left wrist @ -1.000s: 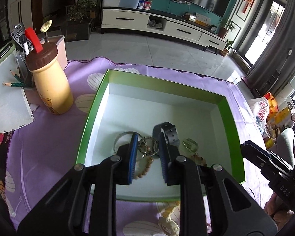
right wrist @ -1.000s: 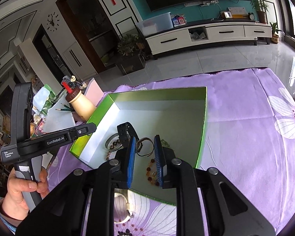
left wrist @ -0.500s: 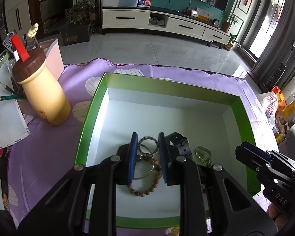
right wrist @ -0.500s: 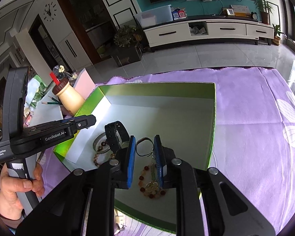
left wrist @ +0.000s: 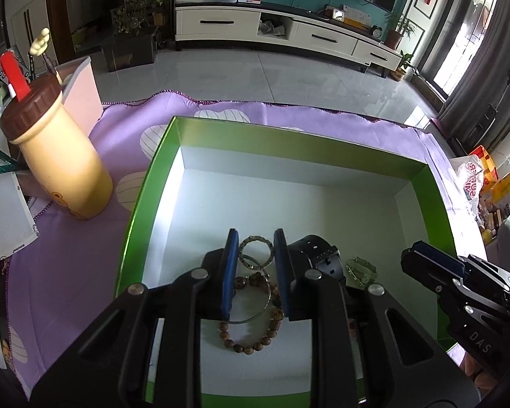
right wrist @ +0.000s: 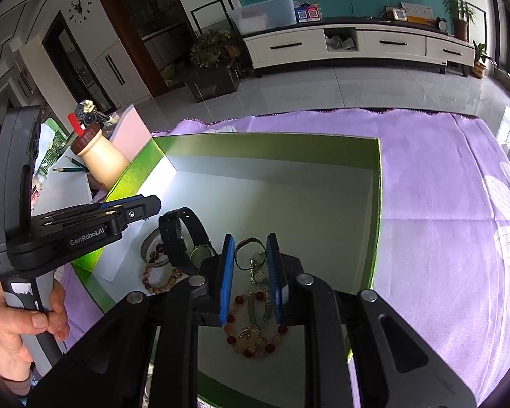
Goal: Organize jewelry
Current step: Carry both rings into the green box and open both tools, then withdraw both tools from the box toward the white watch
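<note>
Both my grippers hang over the near end of the green box (left wrist: 435, 197). The left gripper (left wrist: 254, 265), narrow and empty, frames a metal ring (left wrist: 256, 251); the right gripper (right wrist: 250, 268), equally narrow, is over the red bead bracelet (right wrist: 255, 335). I cannot judge their height above the pile

The green box (left wrist: 435, 197) is bare toward its far wall; jewelry crowds its near end, the bottle (left wrist: 59, 166) stands outside left.

box (left wrist: 142, 204): green, white inside, open | wooden bead bracelet (left wrist: 255, 343), rings, black watch (left wrist: 318, 255), red-bead bracelet (right wrist: 255, 346): all lay clustered at near wall
</note>
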Tool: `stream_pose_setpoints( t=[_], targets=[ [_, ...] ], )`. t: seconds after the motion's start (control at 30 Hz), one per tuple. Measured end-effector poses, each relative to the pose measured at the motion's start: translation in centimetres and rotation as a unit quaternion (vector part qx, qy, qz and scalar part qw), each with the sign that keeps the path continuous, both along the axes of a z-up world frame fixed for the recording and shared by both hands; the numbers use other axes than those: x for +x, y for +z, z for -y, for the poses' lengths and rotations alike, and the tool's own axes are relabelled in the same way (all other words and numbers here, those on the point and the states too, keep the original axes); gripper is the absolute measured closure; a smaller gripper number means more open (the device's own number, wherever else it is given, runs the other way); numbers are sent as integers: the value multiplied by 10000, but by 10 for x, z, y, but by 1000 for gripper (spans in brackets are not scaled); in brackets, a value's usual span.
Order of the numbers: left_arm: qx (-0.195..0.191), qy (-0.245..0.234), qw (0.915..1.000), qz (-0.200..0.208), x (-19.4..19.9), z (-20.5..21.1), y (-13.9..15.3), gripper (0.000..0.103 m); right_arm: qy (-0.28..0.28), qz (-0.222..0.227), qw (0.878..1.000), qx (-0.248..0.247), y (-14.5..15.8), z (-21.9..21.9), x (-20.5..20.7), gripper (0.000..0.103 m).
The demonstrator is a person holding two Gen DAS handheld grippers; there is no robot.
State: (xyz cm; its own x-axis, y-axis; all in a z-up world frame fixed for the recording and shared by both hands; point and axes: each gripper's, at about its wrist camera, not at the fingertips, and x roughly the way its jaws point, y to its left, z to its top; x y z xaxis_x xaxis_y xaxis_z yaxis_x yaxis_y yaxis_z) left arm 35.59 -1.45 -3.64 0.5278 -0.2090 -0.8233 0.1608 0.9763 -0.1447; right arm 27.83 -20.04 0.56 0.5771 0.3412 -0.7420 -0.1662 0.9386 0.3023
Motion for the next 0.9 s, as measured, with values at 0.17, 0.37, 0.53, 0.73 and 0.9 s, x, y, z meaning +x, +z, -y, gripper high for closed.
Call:
stream_pose_setpoints(
  t=[0.17,0.37,0.53,0.73,0.9],
  targets=[
    [7,12,10000,-46,5,1,-4,82,-23,-70,10000,13,-3,-4,5,84],
    [17,58,10000,-62,13,0,-7,82,-65,-94,9999,-15,-5,-4,9,84],
    [-154,247,9995,-117,15,-6,-11,81,-97,-121,9999,-17,-6,-4,12,83],
    [-285,279,9992,-80,7,-9,-10,72,-65,-76,9999,-19,-3,-3,6,80],
    [-350,128,9992,140,-11,-10,7,66,30,118,9999,107,5,0,-17,72]
  ],
)
